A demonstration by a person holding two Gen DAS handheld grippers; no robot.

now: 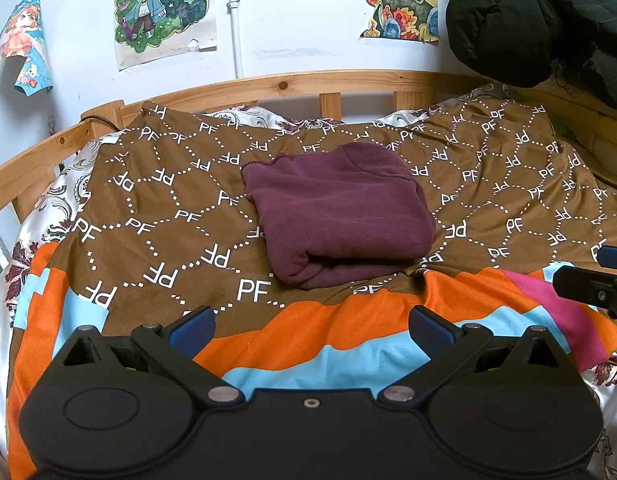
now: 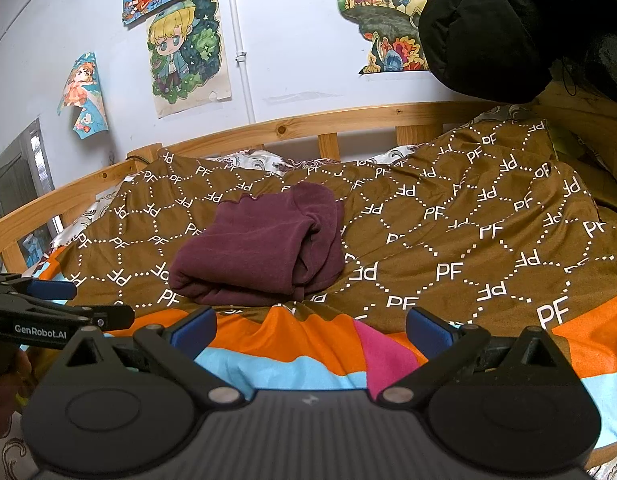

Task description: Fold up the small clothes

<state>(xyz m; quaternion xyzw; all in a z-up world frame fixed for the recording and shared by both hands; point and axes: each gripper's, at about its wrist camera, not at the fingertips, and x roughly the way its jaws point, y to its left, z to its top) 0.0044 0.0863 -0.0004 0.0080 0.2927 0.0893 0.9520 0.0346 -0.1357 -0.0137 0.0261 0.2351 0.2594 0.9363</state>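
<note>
Seemingly finished, the maroon garment (image 1: 340, 216) lies folded in a compact bundle mid-blanket (image 1: 156, 208), while the left gripper (image 1: 311, 330) and right gripper (image 2: 311, 330) hover near, jaws spread, empty.

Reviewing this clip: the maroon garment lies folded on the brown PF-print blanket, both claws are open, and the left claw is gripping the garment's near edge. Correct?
Not quite. The left claw grips nothing: the left wrist view shows it open and short of the maroon garment, over the striped cloth. The rest stands: the garment lies folded on the brown PF-print blanket, and the right claw is open too.
</note>
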